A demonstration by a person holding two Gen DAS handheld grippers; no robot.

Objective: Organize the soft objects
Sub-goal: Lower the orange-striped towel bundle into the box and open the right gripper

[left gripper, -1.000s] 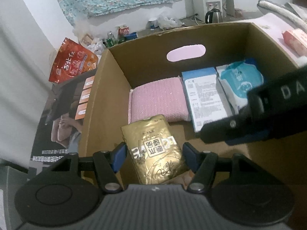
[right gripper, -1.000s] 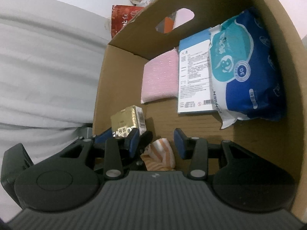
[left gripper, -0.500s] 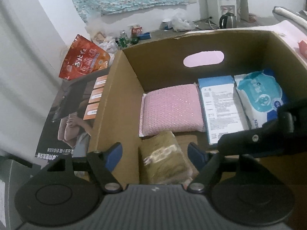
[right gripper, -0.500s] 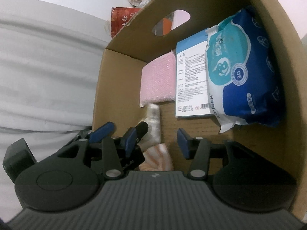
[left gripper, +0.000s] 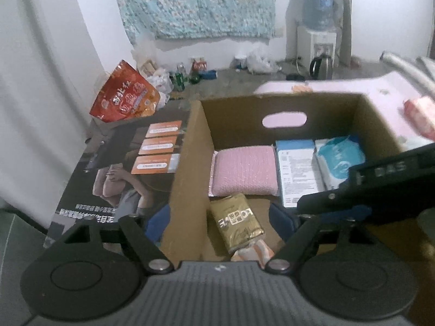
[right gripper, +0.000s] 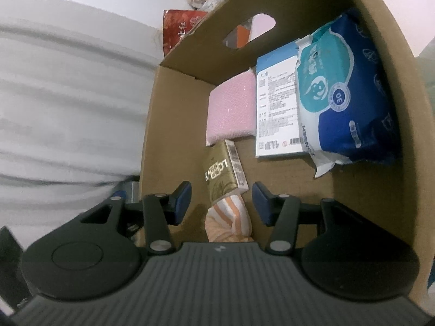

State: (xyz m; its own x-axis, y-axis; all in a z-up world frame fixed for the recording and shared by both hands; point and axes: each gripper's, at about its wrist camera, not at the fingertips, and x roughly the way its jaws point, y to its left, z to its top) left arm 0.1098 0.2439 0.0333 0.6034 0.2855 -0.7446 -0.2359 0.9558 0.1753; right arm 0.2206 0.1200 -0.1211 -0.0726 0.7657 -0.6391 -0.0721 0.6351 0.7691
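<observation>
A cardboard box [left gripper: 190, 163] holds a pink sponge pad [left gripper: 244, 171], a white-and-blue flat pack [left gripper: 297, 174], a blue wipes pack [left gripper: 339, 160], a gold packet [left gripper: 236, 221] and an orange-striped cloth [left gripper: 252, 252]. The gold packet lies free on the box floor below the pink pad. My left gripper [left gripper: 218, 221] is open and empty, raised above the box's left wall. My right gripper [right gripper: 221, 199] is open inside the box, over the striped cloth [right gripper: 231, 217], with the gold packet [right gripper: 224, 169] just ahead.
A red snack bag [left gripper: 125, 95] and a dark printed poster [left gripper: 122, 171] lie left of the box. A pink surface [left gripper: 367, 87] with a red-and-white pack [left gripper: 420, 114] is behind and right. The blue wipes pack [right gripper: 345, 89] fills the box's right side.
My left gripper opened and let go of the gold packet, which dropped onto the box floor. The left gripper then rose and drew back. The right gripper stayed open and barely moved.
</observation>
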